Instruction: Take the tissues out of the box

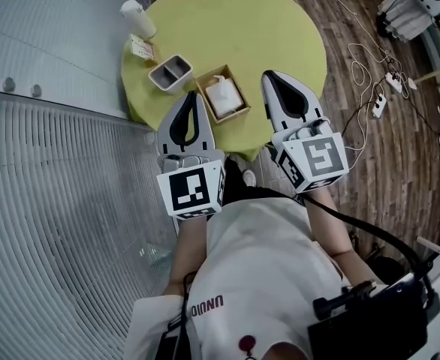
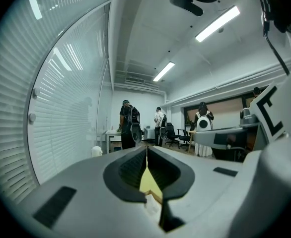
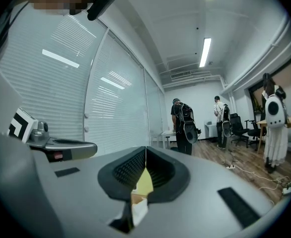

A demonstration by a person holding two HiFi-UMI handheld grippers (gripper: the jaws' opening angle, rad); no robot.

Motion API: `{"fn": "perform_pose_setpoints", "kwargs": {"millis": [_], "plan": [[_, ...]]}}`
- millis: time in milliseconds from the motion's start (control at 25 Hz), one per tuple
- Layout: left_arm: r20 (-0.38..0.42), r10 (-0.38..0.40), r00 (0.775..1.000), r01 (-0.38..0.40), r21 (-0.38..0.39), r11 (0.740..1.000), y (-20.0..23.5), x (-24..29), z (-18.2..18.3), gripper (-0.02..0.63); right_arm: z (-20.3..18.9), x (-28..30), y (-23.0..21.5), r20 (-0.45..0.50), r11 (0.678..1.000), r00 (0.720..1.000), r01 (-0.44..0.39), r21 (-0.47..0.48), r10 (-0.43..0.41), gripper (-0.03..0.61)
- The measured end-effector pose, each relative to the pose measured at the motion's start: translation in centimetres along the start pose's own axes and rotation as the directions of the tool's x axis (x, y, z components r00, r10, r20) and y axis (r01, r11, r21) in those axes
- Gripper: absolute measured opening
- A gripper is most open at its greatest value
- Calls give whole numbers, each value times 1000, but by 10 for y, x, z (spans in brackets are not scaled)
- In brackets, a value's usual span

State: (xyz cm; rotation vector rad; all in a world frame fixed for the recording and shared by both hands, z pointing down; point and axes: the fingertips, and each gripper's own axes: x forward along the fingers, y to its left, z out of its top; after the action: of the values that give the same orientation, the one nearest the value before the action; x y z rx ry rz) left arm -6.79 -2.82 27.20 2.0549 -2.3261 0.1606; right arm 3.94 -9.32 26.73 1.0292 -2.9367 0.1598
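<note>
One table (image 1: pixel 280 21), one tissue box (image 1: pixel 242 96), one tray (image 1: pixel 176 86) (two compartments), one white container (image 1: pixel 137 18), one small packet (image 1: pixel 141 49).

The head view looks steeply down from above onto the left gripper (image 1: pixel 194 97), the right gripper (image 1: pixel 272 77) and the green table (image 1: pixel 280 28) beyond their jaws. Each gripper view sits close behind its own jaws and faces level along them; both share the distant people (image 3: pixel 184 125) ahead.

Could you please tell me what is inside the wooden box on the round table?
White tissues fill the wooden box, with one tuft poking up. Whatever lies beneath that top layer is covered from view.
</note>
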Motion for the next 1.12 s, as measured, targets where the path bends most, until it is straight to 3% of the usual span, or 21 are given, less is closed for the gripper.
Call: {"fn": "perform_pose_setpoints", "kwargs": {"millis": [440,600,1120], "plan": [[-51,-60,997,60,-4,998,29,51,-12,18,-21,48,-9,-75,999,997,27,26,-25,20],[-68,-82,994,81,-24,996,41,69,-32,18,-44,66,-10,-108,999,994,26,41,-21,21],[-144,-144,979,142,-23,990,49,102,-55,18,-91,93,-3,-223,993,974,-11,117,37,21]]}}
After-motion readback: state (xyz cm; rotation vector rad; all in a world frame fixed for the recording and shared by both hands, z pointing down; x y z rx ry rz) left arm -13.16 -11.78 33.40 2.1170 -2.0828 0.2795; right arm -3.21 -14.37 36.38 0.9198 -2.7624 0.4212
